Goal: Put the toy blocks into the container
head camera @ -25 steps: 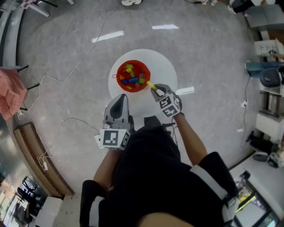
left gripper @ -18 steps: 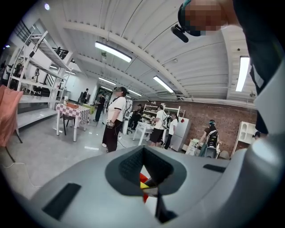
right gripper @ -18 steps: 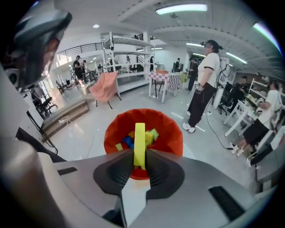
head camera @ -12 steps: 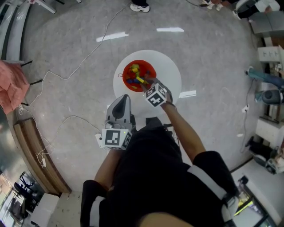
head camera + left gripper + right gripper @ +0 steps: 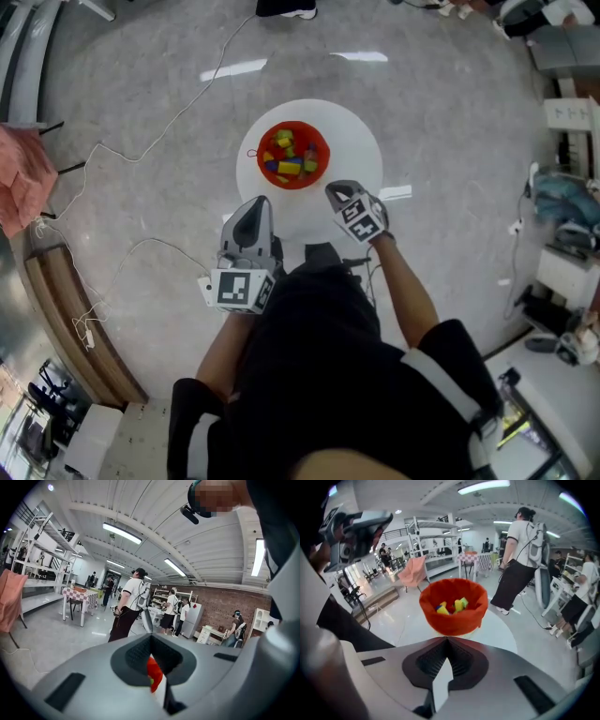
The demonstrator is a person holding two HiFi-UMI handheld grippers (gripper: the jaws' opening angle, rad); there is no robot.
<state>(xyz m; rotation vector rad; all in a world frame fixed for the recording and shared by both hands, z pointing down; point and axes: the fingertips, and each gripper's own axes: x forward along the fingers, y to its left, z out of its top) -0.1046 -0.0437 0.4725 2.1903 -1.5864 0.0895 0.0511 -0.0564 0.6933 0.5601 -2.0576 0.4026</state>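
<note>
- Table [image 5: 361,150]: white and round. It bears the container on its far half, and I see no loose block on its bare top. I judge the task at or near its end.
- Container [image 5: 293,126]: red and upright, with a wall that looks soft and creased in the right gripper view. Risk: a knock from either tool could tilt it or slide it toward the table's edge.
- Left gripper [image 5: 259,202]: I hold it over the table's near edge, well apart from the container. Its jaws are together and hold nothing. I take the red sliver seen through the slit behind the tips for the container beyond, not a gripped block.
- Right gripper [image 5: 331,192]: it is near the container's near-right side but not touching it. Its jaws have just been closing and now meet with nothing between them. Risk: with the tips closed, it could only push a stray block, not lift it.
- Blocks [image 5: 291,157]: yellow, green, blue and red pieces heaped inside the container. Risk: the heap looks close to the rim, so a jolt could roll the top pieces out.
</note>
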